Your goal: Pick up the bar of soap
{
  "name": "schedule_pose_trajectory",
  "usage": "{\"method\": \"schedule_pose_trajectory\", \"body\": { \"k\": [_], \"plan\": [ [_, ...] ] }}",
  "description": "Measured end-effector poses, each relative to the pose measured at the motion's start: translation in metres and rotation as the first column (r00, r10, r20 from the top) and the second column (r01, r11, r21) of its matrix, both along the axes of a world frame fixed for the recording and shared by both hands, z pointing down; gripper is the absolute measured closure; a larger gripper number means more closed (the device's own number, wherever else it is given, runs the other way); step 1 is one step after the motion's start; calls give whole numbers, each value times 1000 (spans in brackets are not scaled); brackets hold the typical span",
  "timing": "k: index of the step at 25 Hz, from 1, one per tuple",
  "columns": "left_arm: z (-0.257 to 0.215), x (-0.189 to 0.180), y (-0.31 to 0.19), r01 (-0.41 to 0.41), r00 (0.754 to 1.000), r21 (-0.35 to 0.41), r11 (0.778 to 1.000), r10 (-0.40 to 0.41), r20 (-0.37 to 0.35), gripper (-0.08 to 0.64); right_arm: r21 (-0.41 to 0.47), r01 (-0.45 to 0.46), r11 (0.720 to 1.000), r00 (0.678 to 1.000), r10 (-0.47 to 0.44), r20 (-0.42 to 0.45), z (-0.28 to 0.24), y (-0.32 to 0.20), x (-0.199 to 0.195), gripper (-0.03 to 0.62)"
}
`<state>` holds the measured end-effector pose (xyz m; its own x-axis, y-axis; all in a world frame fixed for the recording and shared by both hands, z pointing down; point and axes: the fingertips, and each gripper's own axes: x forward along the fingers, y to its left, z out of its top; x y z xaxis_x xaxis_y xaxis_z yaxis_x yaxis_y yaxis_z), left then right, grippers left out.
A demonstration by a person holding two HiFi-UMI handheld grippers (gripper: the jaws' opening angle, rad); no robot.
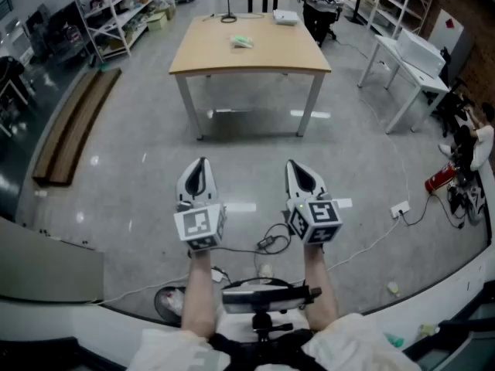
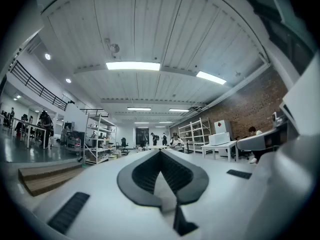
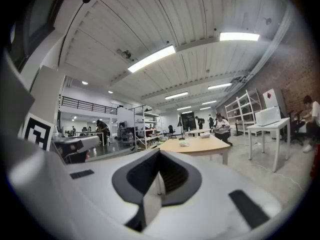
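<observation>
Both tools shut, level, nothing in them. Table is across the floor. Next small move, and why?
Probably step forward toward the wooden table: what looks like the bar of soap lies on its top, far beyond the left tool and right tool, with a stretch of floor between. Both tools are shut and empty, so nothing else can usefully start yet.

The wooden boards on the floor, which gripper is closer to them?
Left. The left gripper is on the same side as the boards, though apart from them. The right gripper is beyond the left one, farther away.
</observation>
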<state>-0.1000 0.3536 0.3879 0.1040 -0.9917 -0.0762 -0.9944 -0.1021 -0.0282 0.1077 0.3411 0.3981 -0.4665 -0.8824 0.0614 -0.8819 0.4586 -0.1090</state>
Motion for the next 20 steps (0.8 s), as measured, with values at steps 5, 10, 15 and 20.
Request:
{"method": "schedule_pose_trajectory", "body": {
  "k": [5, 10, 15, 20],
  "plan": [
    [-6, 1, -7, -7, 1000, 11, 1000, 7, 13, 560, 10, -5, 1000, 1000, 5, 15, -5, -6, 0, 586],
    [12, 1, -17, -35, 984, 3, 999, 35, -174, 560, -8, 37, 999, 999, -37, 38, 2, -12, 0, 586],
    [29, 22, -20, -59, 993, -30, 998, 56, -106, 560, -55, 42, 998, 999, -42, -11, 21, -17, 24, 586],
    [30, 31, -35, -46, 993, -27, 999, 43, -108, 560, -70, 60, 996, 998, -58, 34, 23, -36, 41, 586]
  ]
}}
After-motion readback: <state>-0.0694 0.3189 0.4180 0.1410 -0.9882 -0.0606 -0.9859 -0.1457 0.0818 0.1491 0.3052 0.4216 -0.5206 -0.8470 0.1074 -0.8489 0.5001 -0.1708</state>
